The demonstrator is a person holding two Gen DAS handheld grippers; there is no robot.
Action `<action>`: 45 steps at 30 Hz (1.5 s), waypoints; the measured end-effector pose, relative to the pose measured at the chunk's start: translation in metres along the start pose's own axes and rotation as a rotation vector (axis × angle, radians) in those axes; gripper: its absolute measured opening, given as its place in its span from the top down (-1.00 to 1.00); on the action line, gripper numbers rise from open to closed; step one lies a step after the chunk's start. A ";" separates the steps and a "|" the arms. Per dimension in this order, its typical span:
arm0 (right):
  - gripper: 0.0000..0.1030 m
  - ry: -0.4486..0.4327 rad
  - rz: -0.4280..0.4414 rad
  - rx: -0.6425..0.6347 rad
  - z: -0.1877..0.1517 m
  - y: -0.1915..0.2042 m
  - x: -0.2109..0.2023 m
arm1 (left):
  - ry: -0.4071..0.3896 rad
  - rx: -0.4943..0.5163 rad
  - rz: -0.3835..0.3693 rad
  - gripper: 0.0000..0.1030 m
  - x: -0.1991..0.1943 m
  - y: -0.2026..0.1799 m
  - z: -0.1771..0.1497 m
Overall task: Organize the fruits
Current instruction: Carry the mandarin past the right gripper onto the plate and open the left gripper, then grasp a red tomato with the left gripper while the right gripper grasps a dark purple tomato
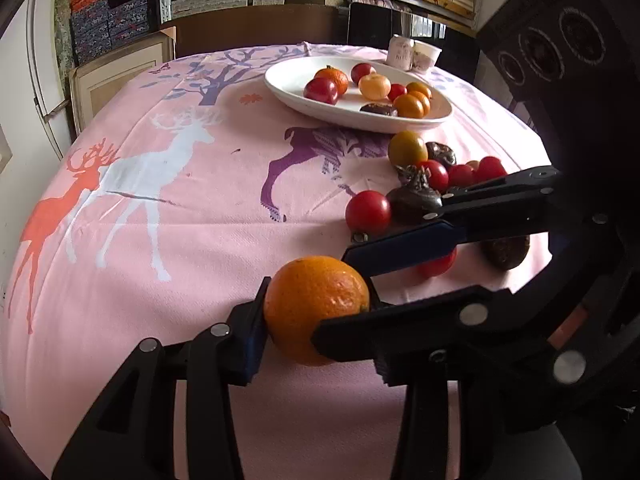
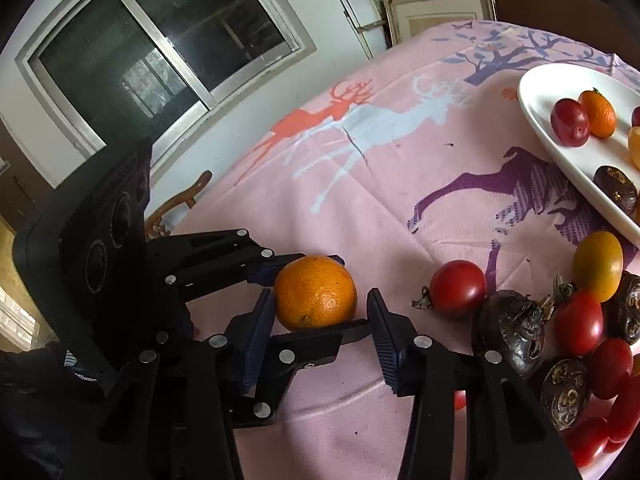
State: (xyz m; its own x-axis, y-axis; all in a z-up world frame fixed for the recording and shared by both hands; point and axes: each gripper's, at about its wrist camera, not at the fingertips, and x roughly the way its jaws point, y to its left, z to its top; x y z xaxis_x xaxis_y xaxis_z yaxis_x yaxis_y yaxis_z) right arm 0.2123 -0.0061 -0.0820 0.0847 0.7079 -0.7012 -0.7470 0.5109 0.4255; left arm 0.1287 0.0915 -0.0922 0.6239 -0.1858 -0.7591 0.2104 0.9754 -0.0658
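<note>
- The left tongs (image 1: 316,320) are clenched on the orange (image 1: 316,308), one pad on each side of it, the fruit sitting low over the near part of the bench (image 1: 192,216), which is covered by a pink deer-print cloth.
- The right tongs (image 2: 320,340) stand released: in the right wrist view their blue pads sit apart, just nearer than the orange (image 2: 315,293), with nothing pressed between them; in the left wrist view their fingers reach in from the right, just past a red tomato (image 1: 368,212).
- Judged from this, the step in hand is carrying the orange to the white plate (image 1: 280,80) at the far right of the bench. Best done with a steady squeeze through the widest part of the fruit, lifted clear before crossing.
- The right tongs lie between the orange and the plate, so they should probably be cleared aside first, or the left's path will meet them.
- The loose pile of red tomatoes, a yellow-green fruit (image 1: 407,149) and dark brown knobbly fruits (image 1: 414,198) lies just near of the plate; pass above it.
- The plate already holds small oranges, red fruits and one dark piece, with bare room at its left end for the orange.
- Two pale cups (image 1: 412,54) stand beyond the plate; their contents cannot be seen.
</note>
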 end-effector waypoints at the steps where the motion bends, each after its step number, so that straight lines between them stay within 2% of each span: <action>1: 0.24 -0.020 0.012 0.002 0.001 0.001 -0.004 | -0.008 0.000 -0.006 0.19 -0.002 -0.001 0.002; 5: 0.23 -0.084 -0.017 0.000 0.008 -0.003 -0.031 | -0.040 0.045 -0.005 0.19 -0.007 -0.017 0.029; 12: 0.23 -0.181 -0.044 0.045 0.015 -0.032 -0.081 | -0.085 0.161 -0.009 0.19 -0.001 -0.056 0.079; 18: 0.22 -0.256 -0.106 0.090 0.042 -0.074 -0.113 | -0.102 0.212 -0.026 0.19 0.028 -0.074 0.143; 21: 0.22 -0.291 -0.134 0.141 0.059 -0.104 -0.119 | -0.083 0.216 -0.035 0.18 0.054 -0.075 0.177; 23: 0.19 -0.304 -0.148 0.186 0.069 -0.125 -0.115 | -0.044 0.208 -0.027 0.03 0.078 -0.071 0.194; 24: 0.18 -0.312 -0.169 0.201 0.072 -0.133 -0.112 | -0.032 0.187 -0.004 -0.42 0.088 -0.066 0.201; 25: 0.11 -0.322 -0.191 0.224 0.073 -0.141 -0.111 | -0.010 0.161 0.007 -0.77 0.099 -0.061 0.205; 26: 0.09 -0.335 -0.193 0.256 0.072 -0.149 -0.111 | 0.002 0.138 0.009 -0.77 0.106 -0.056 0.208; 29: 0.06 -0.379 -0.168 0.316 0.057 -0.160 -0.119 | 0.054 0.100 0.007 -0.77 0.114 -0.044 0.203; 33: -0.07 -0.411 -0.139 0.349 0.023 -0.158 -0.129 | 0.034 0.092 -0.016 -0.77 0.087 -0.034 0.172; 36: -0.16 -0.432 -0.128 0.371 -0.012 -0.148 -0.138 | 0.002 0.142 -0.018 -0.77 0.052 -0.038 0.132; 40: -0.17 -0.444 -0.138 0.392 -0.067 -0.133 -0.143 | -0.019 0.225 -0.009 -0.77 0.014 -0.051 0.069; 44: -0.21 -0.474 -0.112 0.427 -0.099 -0.127 -0.150 | 0.013 0.308 0.062 -0.77 0.013 -0.069 0.025; 45: -0.29 -0.484 -0.124 0.413 -0.102 -0.123 -0.152 | 0.016 0.313 0.076 -0.71 0.016 -0.071 0.020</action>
State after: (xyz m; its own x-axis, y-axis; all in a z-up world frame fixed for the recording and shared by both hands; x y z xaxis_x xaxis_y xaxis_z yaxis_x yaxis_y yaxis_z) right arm 0.2235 -0.2263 -0.0862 0.5136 0.7224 -0.4630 -0.4057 0.6799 0.6109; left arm 0.1387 0.0165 -0.0870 0.6357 -0.1093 -0.7642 0.3862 0.9022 0.1922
